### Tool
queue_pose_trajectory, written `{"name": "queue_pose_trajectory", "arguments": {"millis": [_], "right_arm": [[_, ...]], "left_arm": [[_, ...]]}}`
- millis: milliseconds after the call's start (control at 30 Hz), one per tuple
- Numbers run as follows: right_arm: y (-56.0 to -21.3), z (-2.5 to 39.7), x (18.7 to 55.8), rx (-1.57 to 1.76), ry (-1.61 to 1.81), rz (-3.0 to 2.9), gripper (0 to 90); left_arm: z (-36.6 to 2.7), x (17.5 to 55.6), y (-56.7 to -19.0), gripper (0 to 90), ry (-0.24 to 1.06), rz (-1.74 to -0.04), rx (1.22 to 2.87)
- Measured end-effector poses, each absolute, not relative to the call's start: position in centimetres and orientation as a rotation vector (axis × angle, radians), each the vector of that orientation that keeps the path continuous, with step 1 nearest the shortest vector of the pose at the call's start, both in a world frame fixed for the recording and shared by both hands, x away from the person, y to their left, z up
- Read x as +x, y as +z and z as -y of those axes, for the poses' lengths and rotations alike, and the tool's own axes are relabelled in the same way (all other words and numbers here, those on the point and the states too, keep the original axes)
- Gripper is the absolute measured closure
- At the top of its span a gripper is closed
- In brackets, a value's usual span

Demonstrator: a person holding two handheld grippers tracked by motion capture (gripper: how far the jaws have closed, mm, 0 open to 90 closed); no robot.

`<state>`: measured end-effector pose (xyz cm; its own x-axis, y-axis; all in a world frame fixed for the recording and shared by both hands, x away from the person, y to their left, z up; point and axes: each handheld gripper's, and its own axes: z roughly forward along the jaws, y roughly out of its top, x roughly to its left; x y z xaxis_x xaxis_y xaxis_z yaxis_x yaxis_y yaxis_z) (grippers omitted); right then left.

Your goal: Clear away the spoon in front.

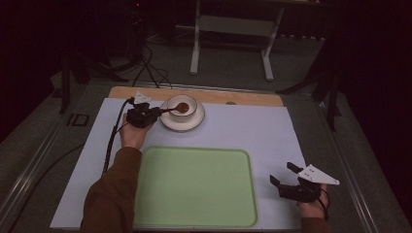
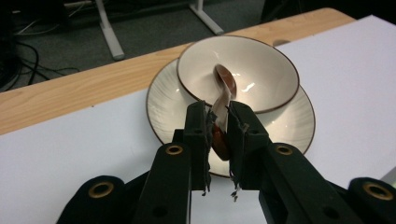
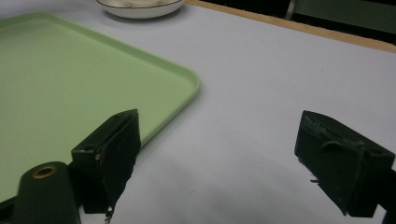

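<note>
A white bowl with a brown rim stands on a white saucer at the back of the table. A brown spoon lies with its scoop in the bowl and its handle over the rim. My left gripper is shut on the spoon's handle, just left of the bowl. My right gripper hovers open over the white mat at the front right, nothing between its jaws. A pale green tray lies bare between the two grippers.
A white mat covers most of the wooden table. A black cable trails from the left gripper along the mat's left side. White desk legs stand on the floor beyond the table.
</note>
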<state>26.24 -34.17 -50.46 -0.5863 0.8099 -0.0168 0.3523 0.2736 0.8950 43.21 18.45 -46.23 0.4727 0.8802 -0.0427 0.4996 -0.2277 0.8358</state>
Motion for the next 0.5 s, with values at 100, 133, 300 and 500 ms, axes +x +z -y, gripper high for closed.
{"name": "queue_pose_trajectory", "arguments": {"millis": [100, 133, 300, 500], "right_arm": [[-50.46, 34.16, 26.23, 1.043, 1.271, -2.072, 14.1], [-50.46, 34.17, 26.24, 1.043, 1.272, -2.072, 14.1], [-50.47, 34.15, 26.26, 1.044, 1.27, -2.077, 14.1], [-50.45, 34.14, 26.25, 1.043, 1.271, -2.079, 14.1]], "left_arm": [[-18.26, 43.23, -46.43, 79.4, 0.571, -1.164, 1.893], [-18.24, 43.23, -46.49, 79.7, 0.568, -1.167, 1.897], [-18.09, 43.08, -46.78, 80.9, 0.566, -1.167, 1.901], [-17.55, 42.88, -47.03, 78.0, 0.573, -1.16, 1.928]]}}
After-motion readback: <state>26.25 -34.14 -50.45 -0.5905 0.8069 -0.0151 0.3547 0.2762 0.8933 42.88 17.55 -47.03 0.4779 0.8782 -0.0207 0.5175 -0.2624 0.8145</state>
